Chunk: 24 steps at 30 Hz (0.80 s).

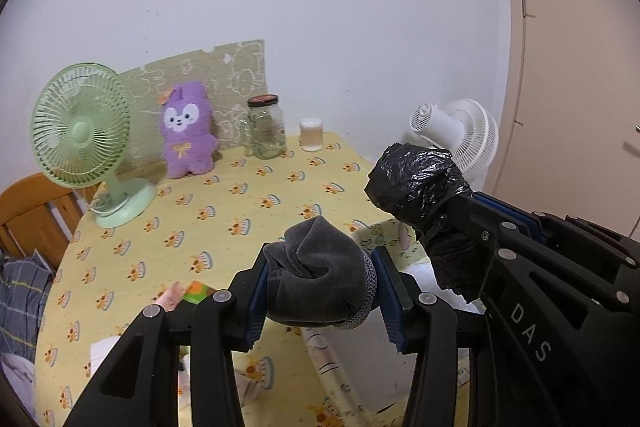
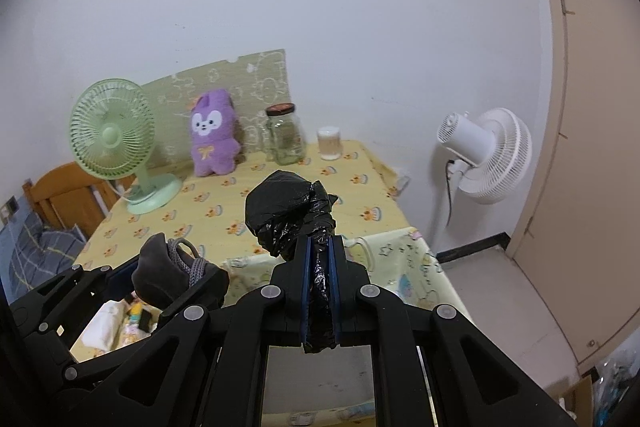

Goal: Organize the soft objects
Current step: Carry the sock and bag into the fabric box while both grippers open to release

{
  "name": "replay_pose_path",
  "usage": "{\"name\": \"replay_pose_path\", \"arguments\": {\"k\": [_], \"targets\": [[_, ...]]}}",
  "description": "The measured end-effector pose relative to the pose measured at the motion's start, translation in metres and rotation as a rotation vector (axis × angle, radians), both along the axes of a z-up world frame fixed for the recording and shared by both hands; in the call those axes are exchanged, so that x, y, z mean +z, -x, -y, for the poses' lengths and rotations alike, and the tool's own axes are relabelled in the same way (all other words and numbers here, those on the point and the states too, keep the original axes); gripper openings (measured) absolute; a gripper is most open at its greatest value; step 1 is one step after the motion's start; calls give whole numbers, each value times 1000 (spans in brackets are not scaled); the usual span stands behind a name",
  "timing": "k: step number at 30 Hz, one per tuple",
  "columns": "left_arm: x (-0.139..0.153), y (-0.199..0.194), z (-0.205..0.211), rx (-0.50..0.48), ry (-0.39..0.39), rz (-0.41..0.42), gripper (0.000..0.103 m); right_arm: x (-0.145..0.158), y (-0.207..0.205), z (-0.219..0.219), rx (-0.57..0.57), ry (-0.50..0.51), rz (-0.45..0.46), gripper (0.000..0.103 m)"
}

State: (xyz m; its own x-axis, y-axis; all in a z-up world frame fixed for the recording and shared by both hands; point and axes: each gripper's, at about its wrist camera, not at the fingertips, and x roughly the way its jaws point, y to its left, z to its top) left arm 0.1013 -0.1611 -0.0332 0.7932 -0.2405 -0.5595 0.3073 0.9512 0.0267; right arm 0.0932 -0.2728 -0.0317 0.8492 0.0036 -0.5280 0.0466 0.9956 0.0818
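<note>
Left to right, left wrist view: sitting at far left, orange wooden chair back point(image 1: 36, 211). Standing on the yellow cake-print tablecloth point(image 1: 224, 211), pale green desk fan point(image 1: 82, 133), facing the camera. Just right of it, leaning upright against a green patterned board point(image 1: 224, 75), purple plush rabbit with white face and orange bow point(image 1: 188, 135). Beside that, standing near the wall, clear glass jar with dark lid point(image 1: 265, 127), then a small white-capped tub point(image 1: 311, 135). Showing off the table's right edge, white floor fan point(image 1: 460, 135), facing away.

Gripping in the left gripper point(image 1: 320, 291): bundled dark grey soft fabric piece with a grey knitted cuff point(image 1: 316, 275), jaws partway apart and pressing both sides of it, held above the near table edge. Peeking out lower left of the jaws, a fingertip point(image 1: 170, 299) touching a small orange-green item point(image 1: 198, 293); cannot tell what that is.

Gripping in the right gripper point(image 2: 318, 287): crumpled black plastic bag point(image 2: 288, 211), jaws pinched narrow on its twisted neck, the bunched end sticking up past the fingertips, held in the air over the front of the table. Also showing in the left view at right point(image 1: 424, 187), just right of the grey bundle, not touching it.

Lying below the grippers, a pale cartoon-print cloth point(image 2: 404, 263) on the table's near right corner.
</note>
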Motion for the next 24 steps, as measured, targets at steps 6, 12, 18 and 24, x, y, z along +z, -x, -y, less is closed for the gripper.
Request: {"name": "replay_pose_path", "arguments": {"k": [6,12,18,24], "targets": [[-15,-11,14,-30,-3,-49,49,-14,-7,14,-39,4,-38,11],[-33,-23,26,-62,-16,-109,49,-31,-15,26,-78,6,-94,11],[-51,-33,36,-77,-54,-153,49,-51,-24,34,-109,5,-163,11],[-51,-38,34,-92,-71,-140,49,-61,-32,37,-132,-36,-200,11]]}}
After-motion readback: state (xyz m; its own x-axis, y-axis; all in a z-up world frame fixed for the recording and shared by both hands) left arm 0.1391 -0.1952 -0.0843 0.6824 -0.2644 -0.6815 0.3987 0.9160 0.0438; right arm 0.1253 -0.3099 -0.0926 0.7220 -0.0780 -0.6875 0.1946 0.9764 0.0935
